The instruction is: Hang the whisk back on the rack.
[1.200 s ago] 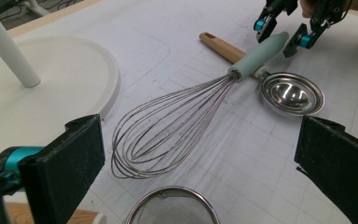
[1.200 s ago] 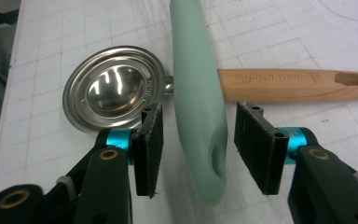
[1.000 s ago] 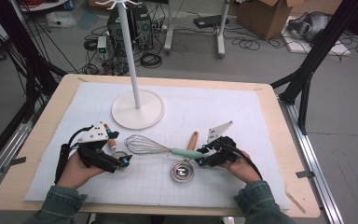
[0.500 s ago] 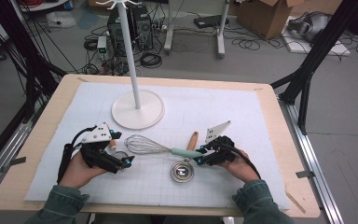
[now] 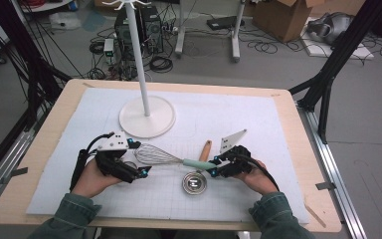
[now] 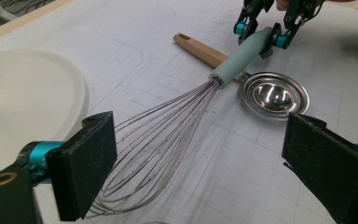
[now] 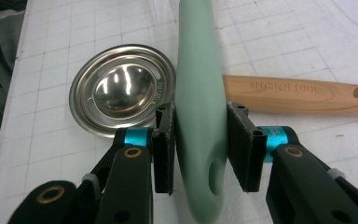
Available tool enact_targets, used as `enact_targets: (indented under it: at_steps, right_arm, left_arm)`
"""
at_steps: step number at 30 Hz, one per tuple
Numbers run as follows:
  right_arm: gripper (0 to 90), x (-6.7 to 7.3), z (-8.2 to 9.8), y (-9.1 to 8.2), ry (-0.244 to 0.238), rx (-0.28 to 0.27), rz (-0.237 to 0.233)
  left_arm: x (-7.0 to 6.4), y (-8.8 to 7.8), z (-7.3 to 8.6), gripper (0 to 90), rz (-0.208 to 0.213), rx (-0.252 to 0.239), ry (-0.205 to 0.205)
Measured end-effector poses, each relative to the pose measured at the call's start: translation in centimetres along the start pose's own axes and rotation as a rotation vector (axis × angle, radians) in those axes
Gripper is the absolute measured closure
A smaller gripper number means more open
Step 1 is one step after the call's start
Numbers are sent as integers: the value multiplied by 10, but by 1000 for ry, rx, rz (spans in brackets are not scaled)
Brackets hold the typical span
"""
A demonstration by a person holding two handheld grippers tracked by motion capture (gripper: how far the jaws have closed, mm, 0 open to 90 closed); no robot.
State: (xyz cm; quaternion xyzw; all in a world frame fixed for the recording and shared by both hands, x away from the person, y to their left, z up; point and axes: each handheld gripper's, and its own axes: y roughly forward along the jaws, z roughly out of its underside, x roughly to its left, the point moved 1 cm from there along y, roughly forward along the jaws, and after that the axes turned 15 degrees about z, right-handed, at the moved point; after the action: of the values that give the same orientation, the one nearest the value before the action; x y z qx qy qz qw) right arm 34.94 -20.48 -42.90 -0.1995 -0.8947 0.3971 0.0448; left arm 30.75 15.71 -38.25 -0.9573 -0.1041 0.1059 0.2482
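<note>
The wooden handle (image 7: 298, 95) is partly hidden behind the whisk (image 5: 171, 158) on the table (image 5: 258, 114). The right gripper (image 7: 196, 140) pinches its green grip — the left gripper (image 6: 198, 172) has just been closing, fingers spread around the wires, not touching.

From my feed: light wooden table (image 5: 323, 199) under a white gridded mat (image 5: 238, 119). Grey floor (image 5: 368, 99) beyond, strewn with black cables (image 5: 271, 47). Black frame struts (image 5: 335, 64) either side. Cardboard box (image 5: 283, 17) at far right, dark computer tower (image 5: 151, 25) behind. Even indoor light.
</note>
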Motion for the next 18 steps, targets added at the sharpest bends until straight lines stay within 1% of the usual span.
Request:
enact_targets:
  at_steps: [1, 3, 5, 6, 7, 8, 9, 10, 12, 15, 18]
  right_arm:
    - [652, 0, 0, 0, -1, -1, -1]
    - [652, 0, 0, -1, -8, -5, 0]
    - [652, 1, -1, -2, -6, -12, 3]
    - [652, 1, -1, -3, -10, -8, 4]
    - [652, 1, -1, -3, -10, -8, 4]
    - [652, 1, -2, -3, -10, -8, 4]
    - [652, 1, -3, -4, -15, -10, 5]
    - [652, 1, -4, -5, -18, -9, 5]
    - [652, 2, -6, -7, -20, -11, 8]
    - [652, 2, -9, -9, -23, -9, 11]
    - [652, 2, -12, -11, -24, -5, 13]
  left_arm:
    - [0, 1, -1, 122, 8, 3, 0]
    - [0, 4, -2, 136, 10, 5, 6]
    - [1, 6, -4, 153, 22, 8, 21]
    - [0, 7, -5, 174, 22, 6, 21]
    - [0, 8, -6, 174, 27, 7, 24]
    - [1, 9, -7, 184, 33, 14, 28]
    - [0, 10, -7, 197, 37, 9, 29]
    - [1, 11, -8, 218, 44, 13, 38]
    - [1, 15, -9, 239, 55, 11, 38]
    - [2, 19, -11, 275, 69, 26, 42]
    - [4, 23, -14, 292, 80, 38, 45]
